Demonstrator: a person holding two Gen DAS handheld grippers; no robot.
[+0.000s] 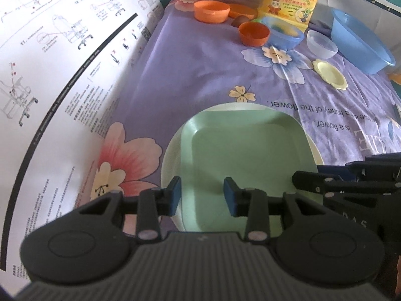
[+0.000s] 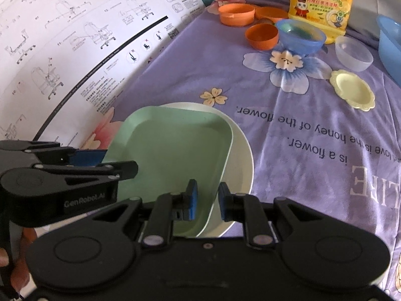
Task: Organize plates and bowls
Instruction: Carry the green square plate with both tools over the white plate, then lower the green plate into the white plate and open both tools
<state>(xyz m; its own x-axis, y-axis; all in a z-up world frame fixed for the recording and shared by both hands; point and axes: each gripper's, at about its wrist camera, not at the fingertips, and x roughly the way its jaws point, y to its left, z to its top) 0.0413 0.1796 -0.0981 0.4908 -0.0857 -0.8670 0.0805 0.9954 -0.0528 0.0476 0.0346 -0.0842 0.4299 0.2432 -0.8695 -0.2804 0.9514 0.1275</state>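
Green square plate (image 2: 173,148) on white round plate (image 2: 240,165), right gripper (image 2: 207,202) at its rim

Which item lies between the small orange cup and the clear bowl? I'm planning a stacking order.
The blue bowl sits between the orange cup and the clear bowl, plainest in the right wrist view.

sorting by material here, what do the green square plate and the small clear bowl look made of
Green square plate: probably matte plastic or melamine, with even colour and only soft sheen. Small clear bowl: likely frosted translucent plastic; the purple cloth shows dimly through its wall.
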